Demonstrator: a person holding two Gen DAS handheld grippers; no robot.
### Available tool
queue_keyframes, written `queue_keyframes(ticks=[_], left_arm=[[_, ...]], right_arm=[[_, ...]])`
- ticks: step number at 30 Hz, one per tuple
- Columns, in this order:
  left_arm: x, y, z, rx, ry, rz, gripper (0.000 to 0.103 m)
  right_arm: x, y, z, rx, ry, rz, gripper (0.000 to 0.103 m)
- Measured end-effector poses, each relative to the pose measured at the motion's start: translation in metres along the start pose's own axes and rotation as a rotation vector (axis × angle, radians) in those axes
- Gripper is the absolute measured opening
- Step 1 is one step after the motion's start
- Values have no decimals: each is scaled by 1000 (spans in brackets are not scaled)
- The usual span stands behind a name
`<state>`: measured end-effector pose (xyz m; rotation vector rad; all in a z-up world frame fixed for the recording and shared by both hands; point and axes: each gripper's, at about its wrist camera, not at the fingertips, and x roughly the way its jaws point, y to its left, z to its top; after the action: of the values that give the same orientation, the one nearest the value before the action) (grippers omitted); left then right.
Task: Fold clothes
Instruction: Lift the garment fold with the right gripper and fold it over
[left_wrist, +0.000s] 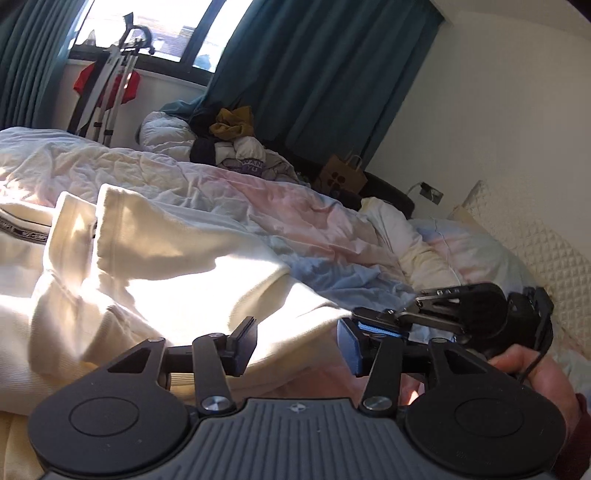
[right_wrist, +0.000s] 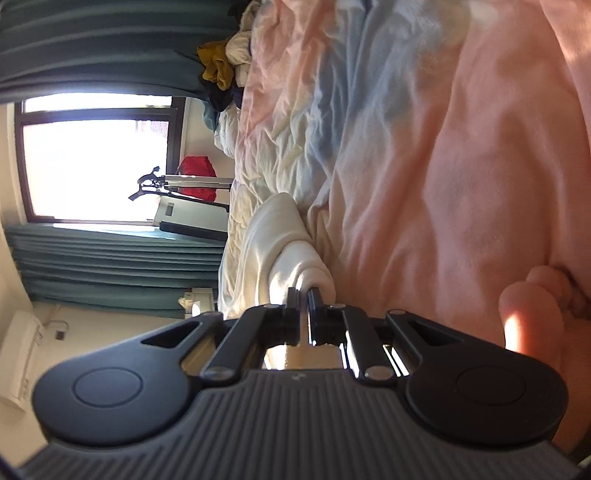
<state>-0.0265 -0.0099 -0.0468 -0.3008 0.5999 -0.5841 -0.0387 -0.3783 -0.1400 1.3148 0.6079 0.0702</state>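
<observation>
Cream ribbed garment (left_wrist: 155, 258), rumpled, sunlit, on pastel duvet (left_wrist: 295, 210).

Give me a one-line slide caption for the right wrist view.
Right gripper pinching a fold of the cream garment over a pastel duvet, window and teal curtains behind.
</observation>
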Motion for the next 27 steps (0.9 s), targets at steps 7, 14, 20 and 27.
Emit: queue_keyframes(ticks=[7,14,20,27], left_arm=[[-62,92,58,-292,-76,174,80],[-120,155,85,-412,-160,498,90],[-165,222,77,-635,-254,653,92],[-185,256,52,-806,-340,679,91]], right_arm=[[-13,69,-40,-536,-158,-70,9],[47,103,-90,-850,-16,-74,9],[102,126,-131,-1004,66,-98,9],[172,110,-149,-983,133,-138,8]])
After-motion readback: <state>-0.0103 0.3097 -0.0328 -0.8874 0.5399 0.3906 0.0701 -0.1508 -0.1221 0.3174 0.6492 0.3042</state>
